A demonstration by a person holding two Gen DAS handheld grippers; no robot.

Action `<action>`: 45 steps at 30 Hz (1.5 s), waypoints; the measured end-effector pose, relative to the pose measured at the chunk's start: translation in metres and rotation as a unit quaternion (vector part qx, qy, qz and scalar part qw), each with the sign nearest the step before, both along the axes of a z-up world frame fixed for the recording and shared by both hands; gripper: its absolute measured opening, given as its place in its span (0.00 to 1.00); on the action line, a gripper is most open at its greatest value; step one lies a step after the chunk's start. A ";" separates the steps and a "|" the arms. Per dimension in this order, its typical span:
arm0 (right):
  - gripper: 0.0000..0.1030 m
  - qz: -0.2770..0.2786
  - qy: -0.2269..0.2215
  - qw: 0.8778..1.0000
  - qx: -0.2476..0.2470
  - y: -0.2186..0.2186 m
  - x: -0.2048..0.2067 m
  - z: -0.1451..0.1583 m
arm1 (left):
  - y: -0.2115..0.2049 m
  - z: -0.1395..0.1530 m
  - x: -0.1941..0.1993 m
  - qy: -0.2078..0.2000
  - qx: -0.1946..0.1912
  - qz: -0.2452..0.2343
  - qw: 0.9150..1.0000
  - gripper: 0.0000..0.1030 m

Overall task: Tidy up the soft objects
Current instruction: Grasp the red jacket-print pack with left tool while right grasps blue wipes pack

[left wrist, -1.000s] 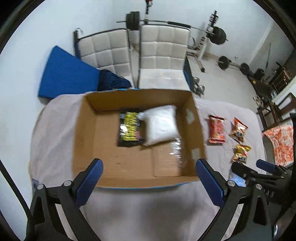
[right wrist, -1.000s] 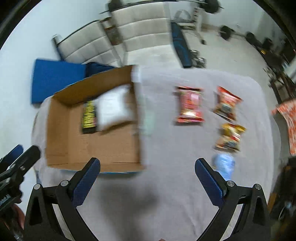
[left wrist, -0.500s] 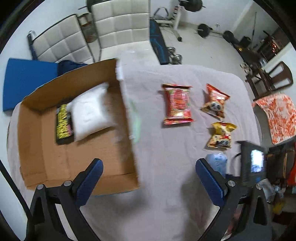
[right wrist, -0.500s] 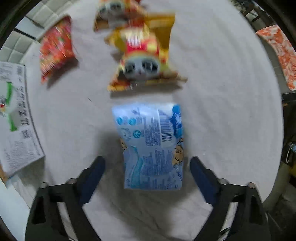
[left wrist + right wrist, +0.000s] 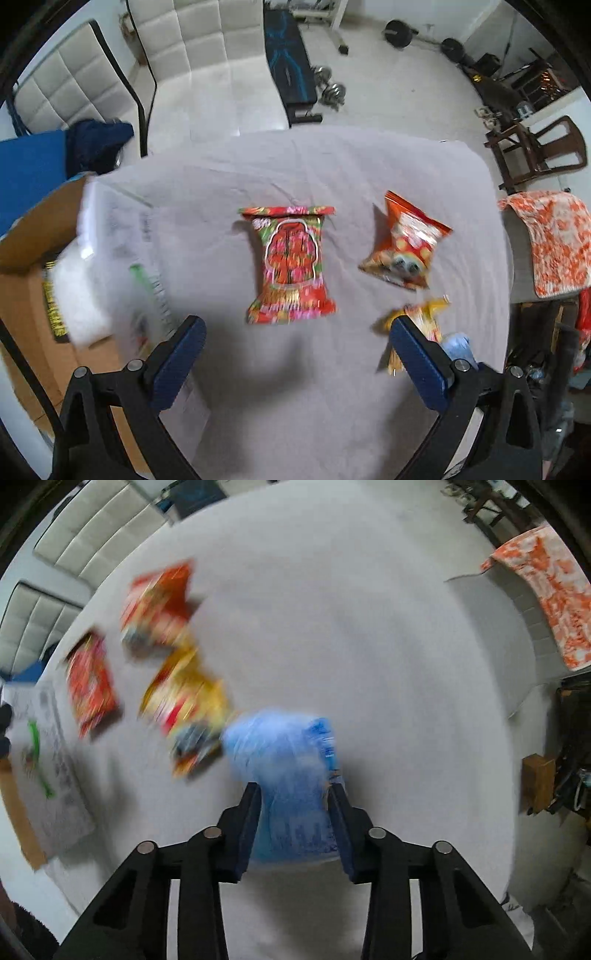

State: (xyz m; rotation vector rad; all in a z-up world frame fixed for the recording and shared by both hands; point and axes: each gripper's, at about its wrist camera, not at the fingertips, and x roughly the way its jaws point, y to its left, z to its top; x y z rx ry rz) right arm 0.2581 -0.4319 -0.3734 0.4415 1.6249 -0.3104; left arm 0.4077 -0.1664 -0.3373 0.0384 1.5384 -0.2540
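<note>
On the cloth-covered surface [image 5: 295, 387], three snack packets lie loose: a red packet [image 5: 291, 266], an orange packet [image 5: 402, 243] and a yellow packet [image 5: 184, 709]. The right claw [image 5: 295, 805] pinches a blue packet [image 5: 288, 775], squeezed between its jaws near the yellow one. The left claw [image 5: 295, 354] hangs spread and empty above the surface, just short of the red packet. At the left edge, the cardboard box [image 5: 33, 221] already holds a white bag [image 5: 79, 295] and a dark packet [image 5: 51, 306]. I judge the job partly done: two items boxed, one gripped, three left to collect.
</note>
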 end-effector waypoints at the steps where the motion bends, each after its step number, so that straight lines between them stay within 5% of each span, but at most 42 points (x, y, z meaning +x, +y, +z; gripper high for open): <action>1: 0.39 -0.006 0.002 1.000 -0.006 -0.014 0.007 -0.004 | -0.004 -0.012 0.007 0.009 0.003 0.001 1.000 1.00; 9: 0.39 -0.014 0.026 0.999 0.022 -0.058 0.029 -0.036 | -0.019 -0.092 0.030 0.073 0.030 -0.010 0.997 0.96; 10: 0.41 -0.010 0.023 0.999 0.027 -0.059 0.028 -0.034 | -0.020 -0.097 0.029 0.077 0.029 -0.016 0.997 0.86; 13: 0.73 0.010 0.010 0.998 0.057 -0.057 0.023 -0.027 | -0.026 -0.103 0.023 0.068 0.035 -0.037 0.996 0.65; 16: 0.77 0.051 0.018 0.996 0.067 -0.053 0.019 -0.030 | -0.029 -0.100 0.011 0.060 0.040 -0.054 0.996 0.49; 23: 0.76 0.115 0.081 0.989 0.052 -0.033 0.014 -0.066 | -0.020 -0.100 -0.058 0.087 0.026 -0.051 0.995 0.46; 28: 0.53 0.127 0.081 0.989 0.012 -0.030 -0.007 -0.068 | -0.017 -0.108 -0.103 0.104 0.023 -0.049 0.993 0.46; 40: 0.54 0.118 0.093 0.989 -0.005 -0.011 -0.018 -0.065 | -0.007 -0.116 -0.101 0.090 0.030 -0.013 0.995 0.46; 45: 0.39 0.116 0.077 0.990 -0.020 0.006 -0.032 -0.059 | -0.012 -0.102 -0.117 0.069 0.039 -0.007 0.997 0.41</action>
